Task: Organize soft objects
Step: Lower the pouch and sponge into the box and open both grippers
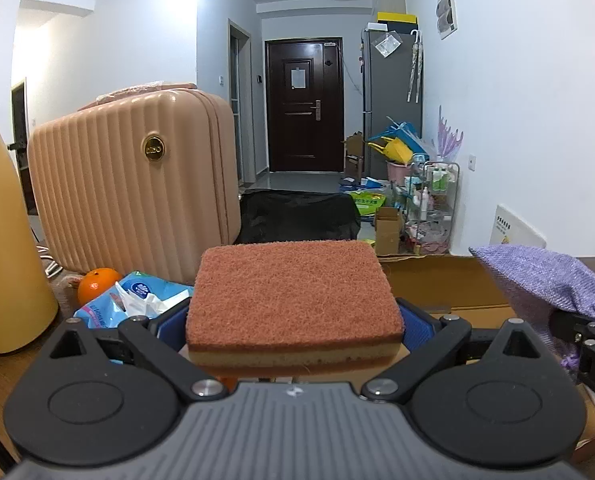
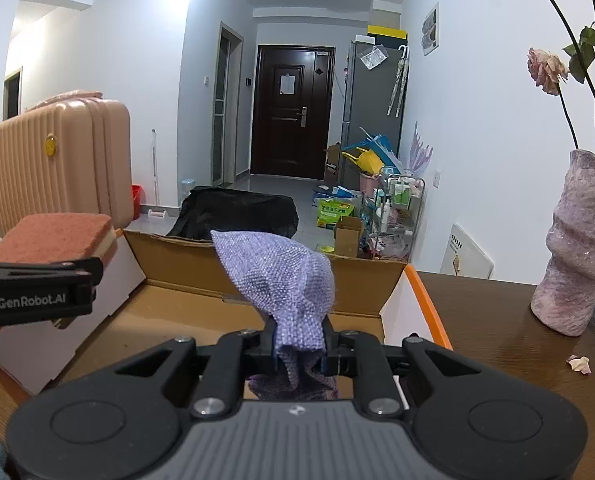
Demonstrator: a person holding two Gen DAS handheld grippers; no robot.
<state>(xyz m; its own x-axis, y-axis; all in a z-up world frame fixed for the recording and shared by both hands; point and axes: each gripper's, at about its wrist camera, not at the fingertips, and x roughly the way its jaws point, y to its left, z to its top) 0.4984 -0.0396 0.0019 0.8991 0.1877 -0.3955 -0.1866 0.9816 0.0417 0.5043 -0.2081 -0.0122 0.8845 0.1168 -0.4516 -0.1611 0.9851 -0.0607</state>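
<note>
My left gripper [image 1: 293, 322] is shut on a sponge [image 1: 293, 288] with a rust-brown scouring top and a yellow base, held flat between the blue pads. In the right wrist view the same sponge [image 2: 53, 236] hovers at the left edge, over the left wall of an open cardboard box [image 2: 177, 308]. My right gripper [image 2: 299, 346] is shut on a bunched lilac woven cloth [image 2: 281, 276] that stands up above the jaws, over the box's inside. The cloth [image 1: 545, 280] also shows at the right of the left wrist view, beyond the box's flap [image 1: 437, 280].
A pink ribbed suitcase [image 1: 133, 184] stands behind the box at the left. A yellow bottle [image 1: 5, 240], an orange [image 1: 97, 284] and a blue wipes pack [image 1: 137, 296] lie nearby. On the wooden table [image 2: 497, 340] to the right stands a mottled vase [image 2: 581, 240] with dried roses.
</note>
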